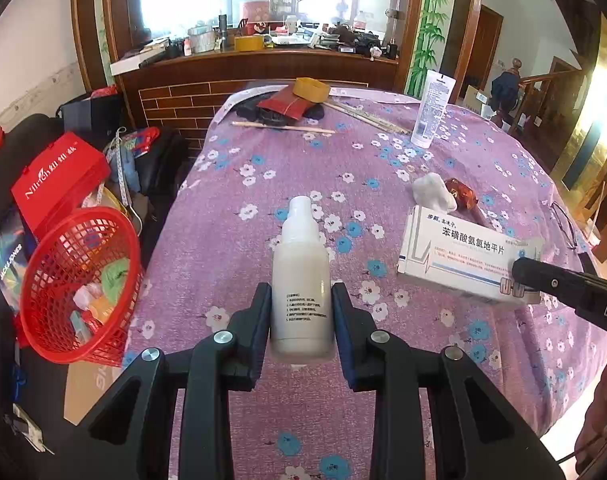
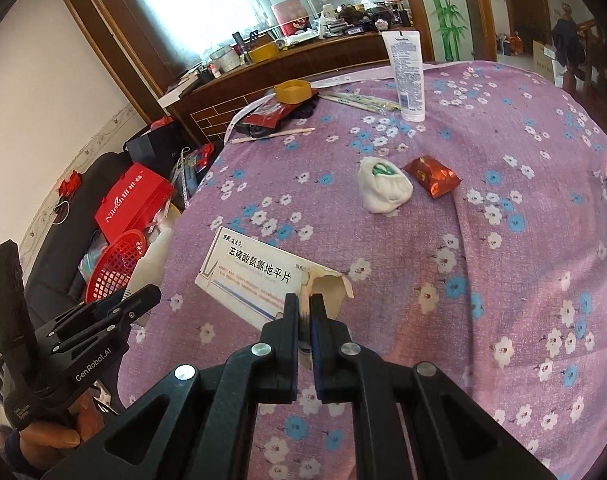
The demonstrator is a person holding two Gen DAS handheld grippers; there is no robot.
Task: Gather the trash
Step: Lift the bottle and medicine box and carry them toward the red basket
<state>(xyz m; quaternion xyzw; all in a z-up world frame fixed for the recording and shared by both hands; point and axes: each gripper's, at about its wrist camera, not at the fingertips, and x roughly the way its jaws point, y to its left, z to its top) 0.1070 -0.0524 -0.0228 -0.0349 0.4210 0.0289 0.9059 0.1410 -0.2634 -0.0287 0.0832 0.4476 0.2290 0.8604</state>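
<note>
Closest to us, the left hand-held gripper (image 1: 301,312) has its two pads pressed on either side of a milky white plastic bottle with a narrow white cap (image 1: 301,276), cap pointing away from us. We read it as lifted off the purple floral-cloth worktop (image 1: 263,168), though contact underneath can't be confirmed. Gripping low on the body leaves the cap end free, probably for tipping it into the red plastic mesh basket (image 1: 79,284) sitting left of this gripper, off the worktop edge, already holding crumpled scraps.

Our right hand-held gripper (image 2: 304,312) is nearly pressed together, pinching the torn flap end of a flat white cardboard medicine box with blue print (image 2: 255,276). The flap is the thinnest part, an easy edge to nip while the box lies flat.

Further ahead of the right gripper, a crumpled white tissue wad (image 2: 383,188) and a red foil snack wrapper (image 2: 431,176) lie just beside each other, still to collect. A white lotion tube (image 2: 407,72) stands upright at the far end, likely not trash.
</note>
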